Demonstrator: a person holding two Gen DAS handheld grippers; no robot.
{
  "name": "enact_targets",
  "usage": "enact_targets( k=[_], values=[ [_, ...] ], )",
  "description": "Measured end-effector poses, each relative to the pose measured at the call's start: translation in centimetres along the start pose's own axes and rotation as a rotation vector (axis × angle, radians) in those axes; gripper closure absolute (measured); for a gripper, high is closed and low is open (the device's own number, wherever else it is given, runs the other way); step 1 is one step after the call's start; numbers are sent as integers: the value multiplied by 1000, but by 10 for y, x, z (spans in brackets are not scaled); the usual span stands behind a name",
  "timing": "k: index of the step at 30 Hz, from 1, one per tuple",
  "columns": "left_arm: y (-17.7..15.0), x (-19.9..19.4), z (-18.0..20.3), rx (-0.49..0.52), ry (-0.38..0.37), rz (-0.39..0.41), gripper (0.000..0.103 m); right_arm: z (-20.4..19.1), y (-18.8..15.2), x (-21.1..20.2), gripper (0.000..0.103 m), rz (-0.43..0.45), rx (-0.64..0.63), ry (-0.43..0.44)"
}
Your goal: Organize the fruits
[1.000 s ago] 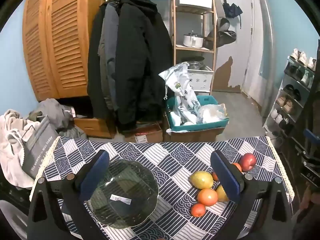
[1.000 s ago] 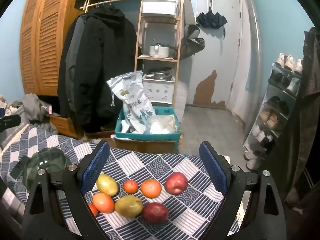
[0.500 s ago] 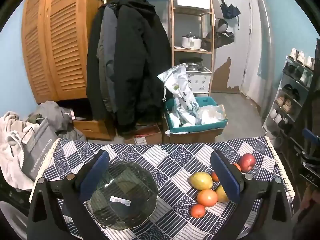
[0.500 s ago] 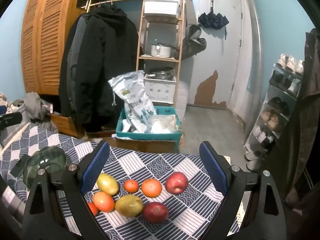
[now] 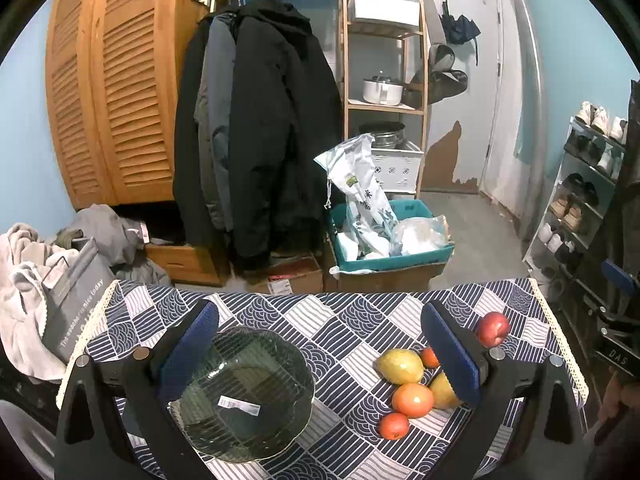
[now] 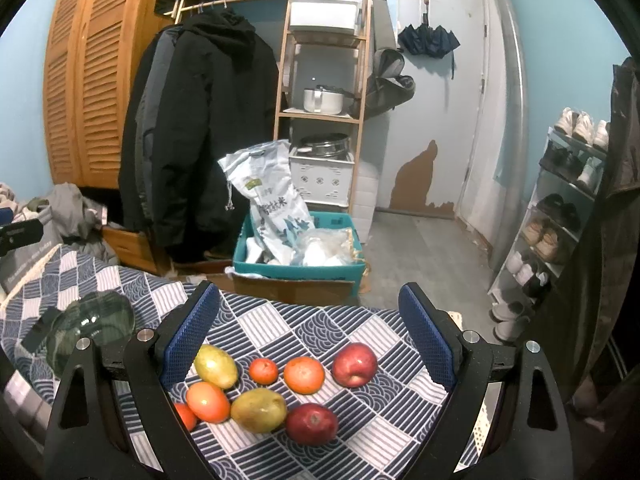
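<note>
My left gripper (image 5: 320,354) hangs with fingers spread wide, empty, over the glass bowl (image 5: 244,396) with its barcode sticker (image 5: 239,405). My right gripper (image 6: 308,338) gapes empty above the fruits (image 6: 276,388) on the table (image 6: 372,440). A grey bag (image 5: 74,304) reads "nice today".

The left claw (image 5: 320,354) hangs wide open above a tabletop (image 5: 352,320) covered in a navy-and-white patterned cloth. A green glass bowl (image 5: 244,394) with a barcode label sits near the front left edge. Toward the right edge cluster two yellow-green mangoes (image 5: 400,366), oranges (image 5: 413,400) and a red apple (image 5: 493,328), none touching the bowl.
</note>
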State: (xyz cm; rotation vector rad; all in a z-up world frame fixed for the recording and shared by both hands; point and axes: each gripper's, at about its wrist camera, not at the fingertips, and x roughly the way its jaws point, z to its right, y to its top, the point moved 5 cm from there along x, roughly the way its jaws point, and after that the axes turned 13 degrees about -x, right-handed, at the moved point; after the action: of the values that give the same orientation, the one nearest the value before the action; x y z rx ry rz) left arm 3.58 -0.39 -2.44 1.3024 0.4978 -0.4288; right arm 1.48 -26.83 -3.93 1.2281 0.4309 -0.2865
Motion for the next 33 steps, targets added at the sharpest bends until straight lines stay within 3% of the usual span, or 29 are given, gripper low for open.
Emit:
enact_targets(
  k=[33],
  values=[
    [-1,-1,2,0,-3,2,1,-4,-2,2,13,-3,-5,3]
  ],
)
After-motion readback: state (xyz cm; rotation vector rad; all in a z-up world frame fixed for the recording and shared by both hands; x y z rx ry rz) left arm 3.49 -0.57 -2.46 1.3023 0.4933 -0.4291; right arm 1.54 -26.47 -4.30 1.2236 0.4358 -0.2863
